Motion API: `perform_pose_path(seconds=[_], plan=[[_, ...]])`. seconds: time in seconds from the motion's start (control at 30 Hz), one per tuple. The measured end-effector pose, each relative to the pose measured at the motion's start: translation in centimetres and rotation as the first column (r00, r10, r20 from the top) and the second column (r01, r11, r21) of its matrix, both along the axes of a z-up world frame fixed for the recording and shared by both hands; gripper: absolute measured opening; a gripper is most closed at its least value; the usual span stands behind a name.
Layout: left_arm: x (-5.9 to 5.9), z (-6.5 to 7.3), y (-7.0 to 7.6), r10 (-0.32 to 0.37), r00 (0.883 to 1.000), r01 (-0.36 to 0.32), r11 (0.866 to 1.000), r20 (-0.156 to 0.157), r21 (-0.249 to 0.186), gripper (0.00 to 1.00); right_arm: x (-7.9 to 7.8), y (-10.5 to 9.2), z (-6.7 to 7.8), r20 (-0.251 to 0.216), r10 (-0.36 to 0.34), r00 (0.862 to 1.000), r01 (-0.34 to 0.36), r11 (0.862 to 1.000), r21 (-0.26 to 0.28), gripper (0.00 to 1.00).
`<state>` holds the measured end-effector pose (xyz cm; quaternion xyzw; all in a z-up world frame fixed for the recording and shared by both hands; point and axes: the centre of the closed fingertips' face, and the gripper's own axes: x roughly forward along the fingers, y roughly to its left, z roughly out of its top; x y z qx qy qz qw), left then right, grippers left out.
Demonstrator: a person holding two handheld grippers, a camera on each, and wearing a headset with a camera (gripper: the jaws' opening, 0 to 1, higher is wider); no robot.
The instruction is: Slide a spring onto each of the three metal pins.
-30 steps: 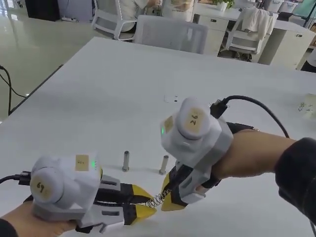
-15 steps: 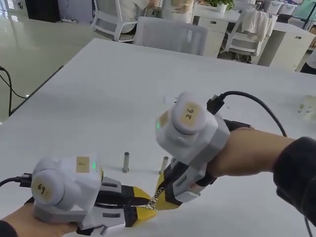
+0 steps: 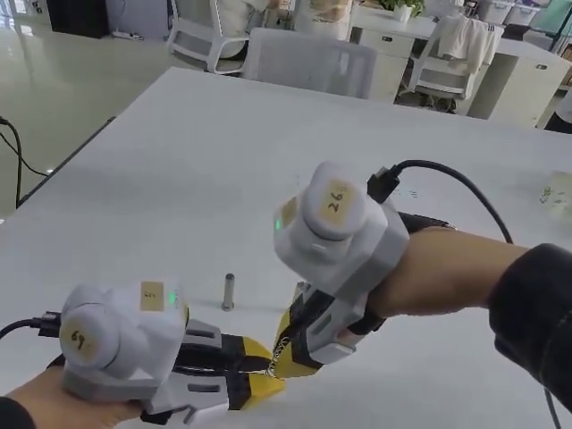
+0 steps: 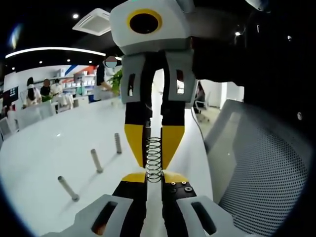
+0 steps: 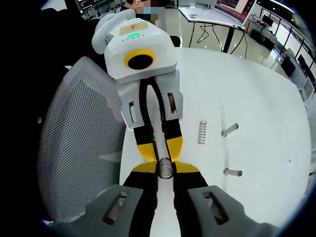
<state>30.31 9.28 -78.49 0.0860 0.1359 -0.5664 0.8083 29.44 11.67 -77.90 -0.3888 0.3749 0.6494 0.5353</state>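
Observation:
A short metal spring [image 4: 154, 159] is stretched between both grippers just above the white table. My left gripper [image 4: 154, 177] is shut on its near end, and its yellow tips [image 3: 259, 375] sit low at the front. My right gripper [image 5: 166, 169] is shut on the other end [image 5: 166, 168], tips down [image 3: 288, 349] and facing the left one. Three bare upright pins [image 4: 117, 143] [image 4: 96, 160] [image 4: 67, 187] stand in a row beside them. One pin [image 3: 228, 292] stands free in the head view. A second spring [image 5: 202, 132] lies on the table near two pins [image 5: 229, 130] [image 5: 233, 172].
The white table [image 3: 179, 161] stretches far ahead and to the left. A grey chair [image 3: 313, 63] stands at its far edge, with more desks beyond. A black cable [image 3: 465, 192] runs off the right gripper over the forearm. A mesh chair back [image 5: 79, 138] is close to the grippers.
My right gripper has shifted a little left and closer to the left gripper, so less of the spring shows between them. The left gripper has barely moved.

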Motion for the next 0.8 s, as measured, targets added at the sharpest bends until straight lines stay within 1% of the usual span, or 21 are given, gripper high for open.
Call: perform_pose_path(seconds=[0.17, 0.3, 0.4, 0.67, 0.8], plan=[[0.1, -0.1, 0.0, 0.004, 1.000, -0.004, 1.000, -0.007, -0.003, 0.03, 0.1, 0.0, -0.1, 0.003, 0.004, 1.000, -0.004, 1.000, -0.004, 0.08], [0.0, -0.1, 0.0, 0.002, 1.000, -0.002, 1.000, -0.007, -0.005, 0.07, 0.2, 0.0, -0.1, 0.008, 0.004, 1.000, -0.004, 1.000, -0.006, 0.08], [0.1, -0.1, 0.1, 0.010, 1.000, -0.010, 1.000, -0.004, -0.008, 0.13, 0.4, 0.0, -0.1, 0.011, 0.002, 1.000, -0.002, 1.000, -0.008, 0.08], [0.4, 0.0, 0.4, 0.038, 0.999, -0.039, 0.999, -0.032, -0.025, 0.28, 1.0, -0.6, -0.1, 0.023, -0.015, 1.000, 0.016, 1.000, -0.017, 0.08], [0.5, 0.0, 0.5, 0.050, 0.998, -0.051, 0.998, -0.038, -0.031, 0.36, 1.2, -0.8, -0.1, 0.027, -0.021, 0.999, 0.021, 1.000, -0.021, 0.08]])
